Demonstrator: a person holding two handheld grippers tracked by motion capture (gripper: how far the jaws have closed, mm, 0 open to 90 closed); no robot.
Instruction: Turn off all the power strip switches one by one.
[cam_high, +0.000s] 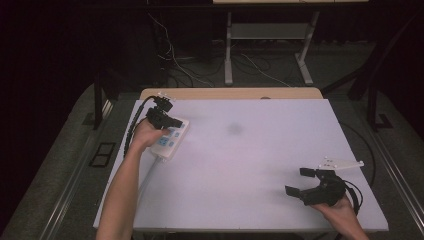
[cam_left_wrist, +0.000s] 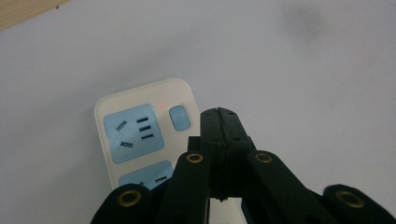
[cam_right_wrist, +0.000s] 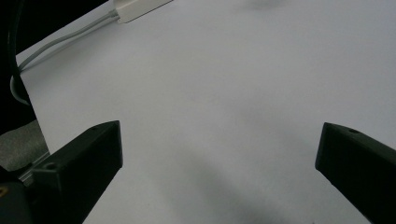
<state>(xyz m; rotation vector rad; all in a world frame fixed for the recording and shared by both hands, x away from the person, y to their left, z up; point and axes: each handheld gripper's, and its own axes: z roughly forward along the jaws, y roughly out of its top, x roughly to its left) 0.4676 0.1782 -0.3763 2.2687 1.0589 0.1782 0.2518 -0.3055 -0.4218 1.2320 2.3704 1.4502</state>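
Across the white table (cam_high: 250, 165) we are seeing wide bare room from the middle to the right edge, with one faint grey smudge (cam_high: 234, 129) near the centre. At the far left edge a cream power strip (cam_high: 171, 139) with blue socket panels is lying at a slant, its grey cord (cam_high: 146, 175) trailing toward the near left corner. A strip of bare wood (cam_high: 230, 93) is showing along the far edge.

We are seeing the left gripper (cam_high: 167, 120) hovering over the strip's far end, the forearm reaching in from the bottom left. In the left gripper view its jaws are pressed together with nothing between them, their tip just beside the strip's blue switch (cam_left_wrist: 179, 117), next to a small red light (cam_left_wrist: 161, 106).

We are seeing the right gripper (cam_high: 300, 182) resting near the near right corner, pointing left, its jaws spread wide and holding nothing.
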